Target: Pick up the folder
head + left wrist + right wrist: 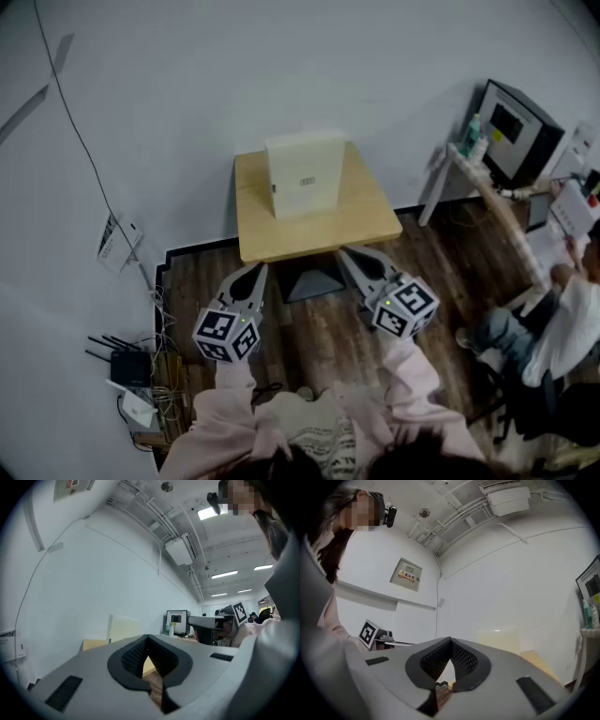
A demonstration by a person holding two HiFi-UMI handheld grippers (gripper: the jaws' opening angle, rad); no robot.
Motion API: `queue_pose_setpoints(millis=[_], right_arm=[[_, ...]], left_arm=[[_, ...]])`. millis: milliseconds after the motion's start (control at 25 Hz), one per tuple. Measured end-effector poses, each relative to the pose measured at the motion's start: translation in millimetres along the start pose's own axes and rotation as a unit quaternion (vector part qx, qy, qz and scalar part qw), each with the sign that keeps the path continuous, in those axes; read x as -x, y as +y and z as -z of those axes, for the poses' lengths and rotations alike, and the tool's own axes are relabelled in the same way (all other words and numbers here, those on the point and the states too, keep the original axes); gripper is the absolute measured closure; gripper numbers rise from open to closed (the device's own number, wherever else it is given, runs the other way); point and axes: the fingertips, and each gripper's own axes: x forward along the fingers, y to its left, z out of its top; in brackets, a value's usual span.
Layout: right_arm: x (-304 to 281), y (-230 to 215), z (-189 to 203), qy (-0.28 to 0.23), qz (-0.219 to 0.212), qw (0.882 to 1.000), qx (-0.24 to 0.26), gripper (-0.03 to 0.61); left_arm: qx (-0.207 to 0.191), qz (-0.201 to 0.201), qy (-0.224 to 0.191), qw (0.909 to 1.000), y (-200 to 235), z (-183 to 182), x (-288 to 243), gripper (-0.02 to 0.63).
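A cream folder (304,174) stands upright on a small wooden table (366,220) against the white wall. My left gripper (260,269) is held level just short of the table's near edge, left of centre, with its jaws shut and nothing between them. To its right, my right gripper (344,253) is shut and empty too. In the left gripper view the folder (123,627) rises beyond the closed tips of the left gripper (147,637). The right gripper view shows the folder (499,640) ahead and to the right of the right gripper (451,640).
A side desk at the right carries a monitor (511,117) and bottles (476,136), and a seated person (562,328) is beside it. A router and cables (131,370) lie on the floor at the left. A dark object (314,281) sits under the table.
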Motion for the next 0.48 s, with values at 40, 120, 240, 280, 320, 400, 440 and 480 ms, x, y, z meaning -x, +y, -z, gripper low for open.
queue_pose_setpoints(millis=[40, 120, 240, 280, 320, 400, 440, 480], right_arm=[[0.5, -0.1, -0.3, 0.000, -0.001, 1.000, 0.000, 0.586], [1.7, -0.5, -0.9, 0.000, -0.001, 1.000, 0.001, 0.586], [3.7, -1.5, -0.9, 0.001, -0.002, 1.000, -0.001, 0.586], [4.3, -2.4, -1.5, 0.000, -0.002, 1.000, -0.001, 0.586], [5.0, -3.7, -2.3, -0.001, -0.003, 1.000, -0.001, 0.586], [6.8, -6.0, -3.2, -0.003, -0.004, 1.000, -0.002, 0.586], [8.1, -7.0, -3.5, -0.004, -0.006, 1.000, -0.003, 0.586], [9.4, -8.1, -3.3, -0.004, -0.007, 1.000, -0.004, 0.586]], left_arm=[[0.000, 0.001, 0.000, 1.0000, -1.3, 0.3, -0.3, 0.620], [0.000, 0.001, 0.001, 1.0000, -3.6, 1.3, -0.9, 0.620], [-0.001, 0.000, 0.003, 1.0000, -5.7, 2.3, -1.3, 0.620], [-0.001, -0.001, 0.003, 1.0000, -6.1, 1.8, -1.6, 0.620], [-0.002, -0.002, 0.002, 1.0000, -6.5, 1.0, -1.9, 0.620], [-0.002, -0.008, -0.001, 1.0000, -7.4, 0.0, -2.2, 0.620], [-0.001, -0.010, -0.002, 0.9999, -8.1, 0.2, -2.6, 0.620], [0.000, -0.011, -0.002, 0.9999, -9.0, 0.8, -3.1, 0.620]])
